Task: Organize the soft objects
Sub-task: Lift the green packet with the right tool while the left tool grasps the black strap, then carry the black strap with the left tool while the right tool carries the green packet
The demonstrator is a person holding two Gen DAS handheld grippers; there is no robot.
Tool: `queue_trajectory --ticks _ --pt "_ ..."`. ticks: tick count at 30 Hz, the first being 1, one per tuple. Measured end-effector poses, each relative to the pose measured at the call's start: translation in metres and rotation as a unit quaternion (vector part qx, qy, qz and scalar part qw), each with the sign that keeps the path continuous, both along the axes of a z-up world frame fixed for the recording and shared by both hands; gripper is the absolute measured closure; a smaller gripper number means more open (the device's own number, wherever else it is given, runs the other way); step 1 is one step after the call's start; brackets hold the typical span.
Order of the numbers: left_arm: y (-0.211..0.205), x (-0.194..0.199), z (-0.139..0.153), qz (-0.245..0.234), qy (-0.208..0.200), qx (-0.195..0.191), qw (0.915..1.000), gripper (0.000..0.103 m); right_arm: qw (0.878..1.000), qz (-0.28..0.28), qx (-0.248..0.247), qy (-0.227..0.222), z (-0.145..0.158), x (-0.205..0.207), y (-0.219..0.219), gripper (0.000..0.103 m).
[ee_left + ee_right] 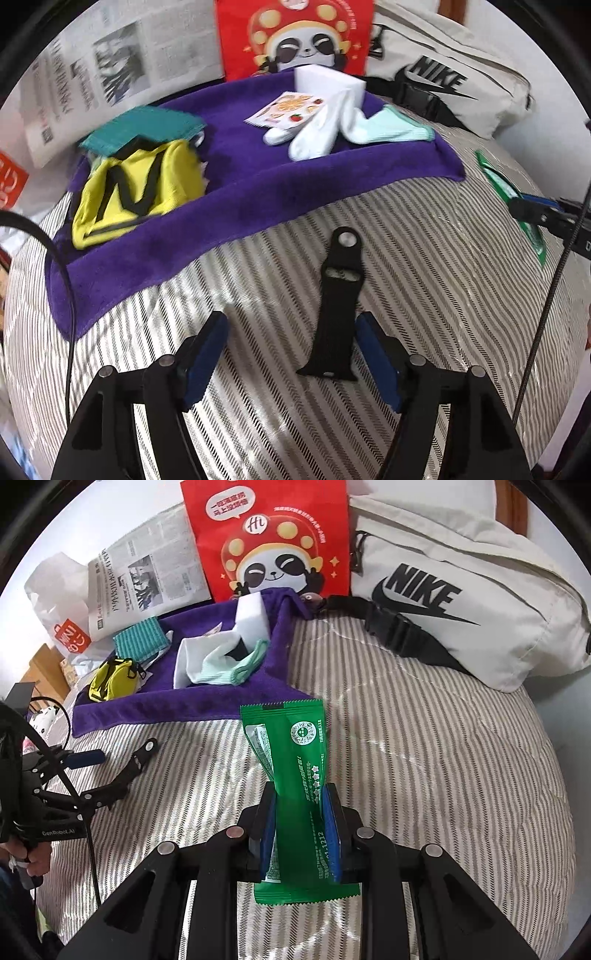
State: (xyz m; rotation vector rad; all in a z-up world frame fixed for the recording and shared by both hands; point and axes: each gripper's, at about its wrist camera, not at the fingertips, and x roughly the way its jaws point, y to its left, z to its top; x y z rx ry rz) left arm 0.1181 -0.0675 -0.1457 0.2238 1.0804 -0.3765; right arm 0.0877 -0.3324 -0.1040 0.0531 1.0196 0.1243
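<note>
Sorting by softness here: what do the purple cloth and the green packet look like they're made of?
The purple cloth looks like plush microfibre or terry: matte, fuzzy nap, limp folds. The green packet looks like glossy plastic film: printed, serrated end seals, crinkling where the right gripper pinches it.

One purple towel (192,705), one green packet (295,775), one black strap (336,306), one yellow pouch (133,192), one sponge (325,83), one Nike bag (461,602)

The left wrist view looks low and close along its tongs (291,332) over the striped bed (424,295), facing the purple towel (236,206) at 11 o'clock. The right wrist view sits higher, facing the same towel (184,705) and red bag (273,539); both share them.
</note>
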Motion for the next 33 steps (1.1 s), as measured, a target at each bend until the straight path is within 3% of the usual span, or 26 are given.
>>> queue_trajectory --ticks 3,5,6,10,19,22,27,30,33 --pt "-0.013 -0.002 0.0 -0.036 -0.015 0.0 0.9992 0.049 1.0 0.004 -0.001 0.004 -0.001 0.001 0.004 0.079" --pt "-0.021 -0.001 0.001 -0.054 -0.017 -0.009 0.9984 0.066 1.0 0.005 -0.002 0.005 -0.001 0.001 0.005 0.079" --pt "-0.023 -0.003 0.001 -0.067 -0.021 -0.014 0.9974 0.083 1.0 0.005 -0.002 0.006 -0.002 0.0 0.006 0.079" --pt "-0.026 -0.009 0.003 -0.096 -0.033 -0.009 0.9948 0.083 1.0 0.001 0.0 0.01 -0.004 0.001 0.004 0.079" --pt "-0.021 -0.01 0.004 -0.091 -0.03 -0.023 0.9951 0.083 1.0 0.01 0.011 0.012 -0.004 0.003 0.01 0.079" --pt "-0.014 -0.004 0.004 -0.082 -0.013 -0.05 0.9953 0.083 1.0 0.016 0.015 0.013 -0.004 0.004 0.017 0.079" --pt "-0.015 -0.005 0.005 -0.083 -0.013 -0.046 0.9954 0.083 0.999 0.025 0.02 0.009 0.003 0.004 0.026 0.079" --pt "-0.005 -0.006 0.015 -0.074 -0.01 -0.081 0.9939 0.083 0.999 0.034 0.015 0.003 0.01 0.005 0.033 0.079" --pt "0.004 -0.008 0.025 -0.07 -0.018 -0.084 0.9938 0.083 0.999 0.04 0.015 -0.006 0.017 0.007 0.038 0.079"
